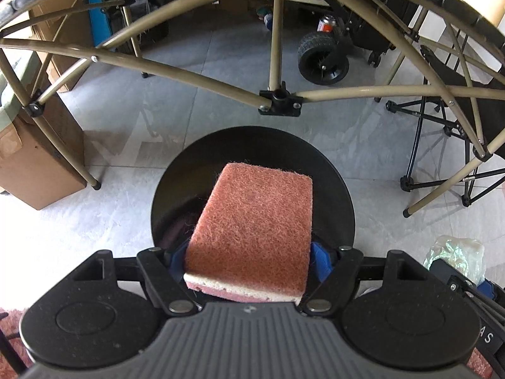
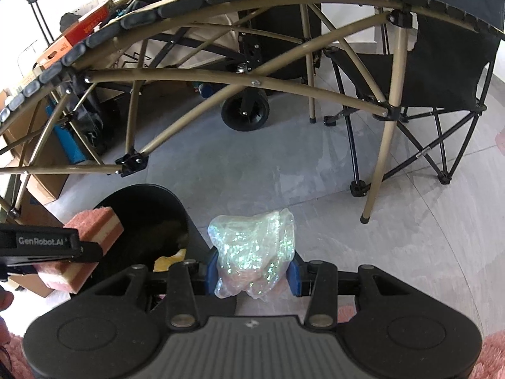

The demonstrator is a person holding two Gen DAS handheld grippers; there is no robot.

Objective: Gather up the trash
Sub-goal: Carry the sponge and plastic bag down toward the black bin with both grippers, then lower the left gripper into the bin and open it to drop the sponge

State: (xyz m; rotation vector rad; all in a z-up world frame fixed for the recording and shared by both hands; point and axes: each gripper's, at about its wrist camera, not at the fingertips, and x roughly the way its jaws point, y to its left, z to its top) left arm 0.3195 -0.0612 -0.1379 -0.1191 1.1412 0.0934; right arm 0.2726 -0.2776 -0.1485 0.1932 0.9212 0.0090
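Note:
My left gripper (image 1: 249, 260) is shut on a reddish-brown scouring sponge (image 1: 252, 227) with a white and pink base, and holds it over the open mouth of a round black trash bin (image 1: 334, 189). The sponge (image 2: 94, 227) and bin (image 2: 148, 202) also show at the left of the right wrist view, with some trash inside the bin. My right gripper (image 2: 252, 273) is shut on a crumpled iridescent plastic wrapper (image 2: 252, 246), held above the floor just right of the bin. The wrapper (image 1: 454, 255) shows at the right of the left wrist view.
A folding table with tan legs (image 1: 274, 41) arches over the bin. A black folding chair (image 2: 442, 72) stands at the right. A wheeled cart (image 1: 325, 60) sits behind. Cardboard boxes (image 1: 34, 164) stand at the left. A pink rug (image 2: 492, 353) lies near me.

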